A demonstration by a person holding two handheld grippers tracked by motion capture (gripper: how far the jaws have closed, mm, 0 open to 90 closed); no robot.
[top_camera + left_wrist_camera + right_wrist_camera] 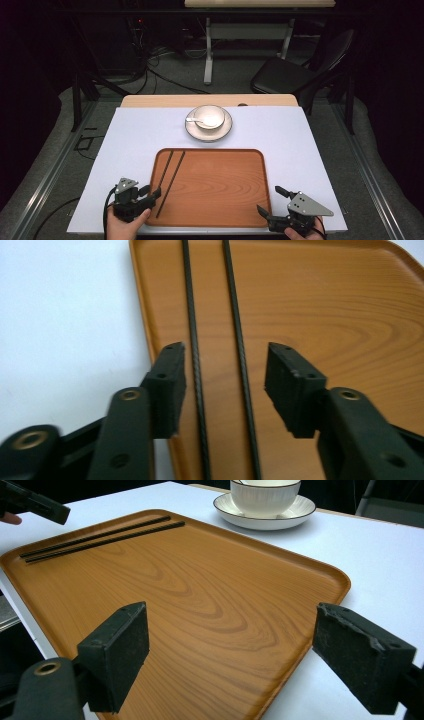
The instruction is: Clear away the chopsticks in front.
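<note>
Two black chopsticks (170,175) lie side by side along the left side of a wooden tray (225,185). My left gripper (154,194) is at the tray's near left corner and is open. In the left gripper view the chopsticks (192,315) run between its jaws (226,352) on the tray (325,305), with neither pad touching them. My right gripper (271,200) stands open over the tray's near right corner. The right gripper view has its jaws (232,612) wide apart above the tray (200,605) and empty, with the chopsticks (100,537) far off.
A white bowl (210,117) with a spoon (196,120) in it stands on a saucer (220,134) beyond the tray, on the white table cover (290,145). Behind the table are a black chair (295,75) and floor cables (165,80).
</note>
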